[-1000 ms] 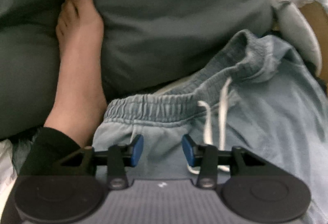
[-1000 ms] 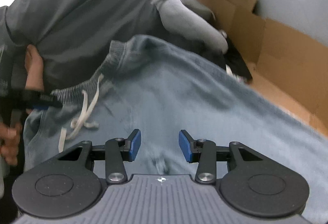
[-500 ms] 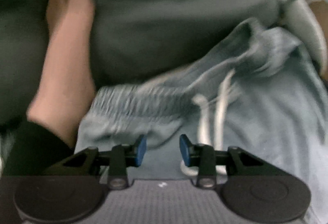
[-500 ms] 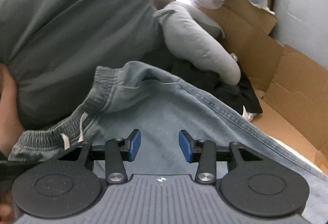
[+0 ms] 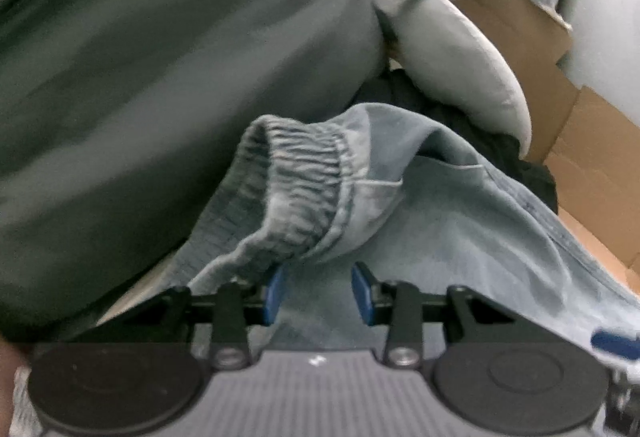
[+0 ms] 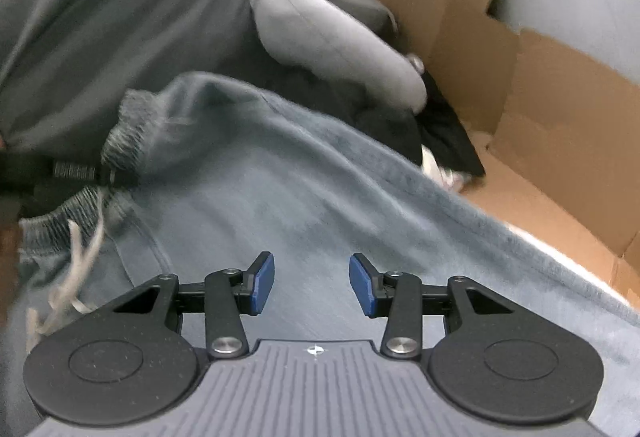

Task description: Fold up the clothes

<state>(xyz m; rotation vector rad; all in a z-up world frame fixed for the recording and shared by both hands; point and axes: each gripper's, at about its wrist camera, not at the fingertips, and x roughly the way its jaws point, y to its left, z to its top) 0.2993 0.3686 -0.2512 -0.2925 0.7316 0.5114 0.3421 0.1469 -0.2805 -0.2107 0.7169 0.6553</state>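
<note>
Light blue sweatpants [image 5: 460,221] with a ribbed elastic waistband [image 5: 296,177] lie spread in front of me. My left gripper [image 5: 318,293] is open with the cloth just below the waistband between its blue pads. In the right wrist view the same sweatpants [image 6: 320,205] fill the middle, with the white drawstring [image 6: 80,249] at the left. My right gripper [image 6: 312,283] is open and empty, hovering over the flat cloth. The left gripper [image 6: 68,173] shows at the left edge against the waistband.
A person's dark grey trouser leg [image 5: 160,57] fills the left. A grey stuffed toy [image 6: 332,37] and a dark garment [image 6: 440,133] lie behind the sweatpants. A brown cardboard box [image 6: 540,97] stands at the right.
My left gripper has moved right along the waistband, past the drawstring, to its far fold; the bare foot is out of view. My right gripper has shifted slightly. Both stay open.
</note>
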